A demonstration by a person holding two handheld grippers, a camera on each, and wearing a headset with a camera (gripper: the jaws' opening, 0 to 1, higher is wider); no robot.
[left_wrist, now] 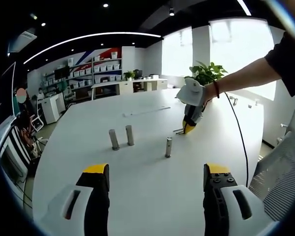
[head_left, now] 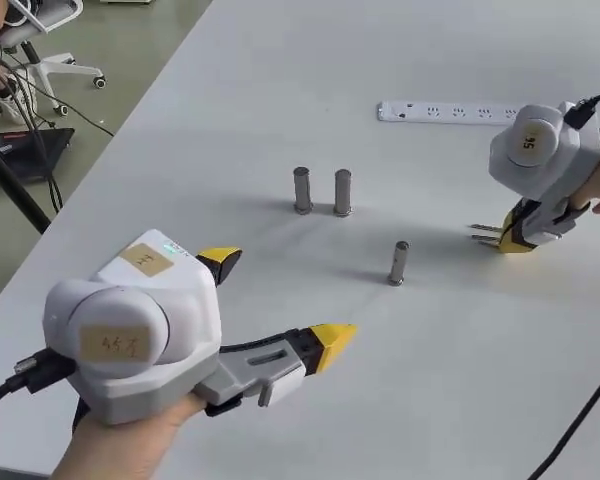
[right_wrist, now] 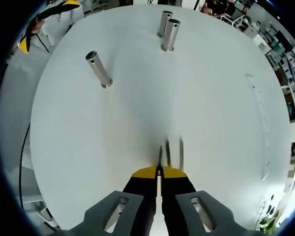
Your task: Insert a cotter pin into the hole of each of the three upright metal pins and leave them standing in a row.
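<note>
**Pick-up of a cotter pin.** The right gripper [right_wrist: 159,172] sets its tips on the table [head_left: 230,90]. Its jaws are pressed together and, as far as the right gripper view shows, pinch the near end of 1 cotter pin [right_wrist: 160,156]. 2 spare cotter pins [right_wrist: 181,147] lie just beside it. The left gripper [head_left: 278,300] hangs over the near part of the table, jaws wide apart and empty.

2 paired metal pins [head_left: 302,190] stand close together. The lone metal pin [head_left: 399,263] stands apart from them, nearer the right gripper and out of line. No cotter pin shows in any of the 3.

**Technique.** The grip probably belongs at 1 end, so the long legs project freely. The legs should then line up with the cross-hole, which shows near the top of the lone metal pin in the right gripper view. These posts are slender and likely to topple, so the left gripper would do well to steady the shaft.

**Materials.** The metal pins are bright, polished cylinders with a slight flange at the foot. The cotter pins are thin dark wire. The table is smooth, matte white. The jaw tips are yellow on black fingers.
</note>
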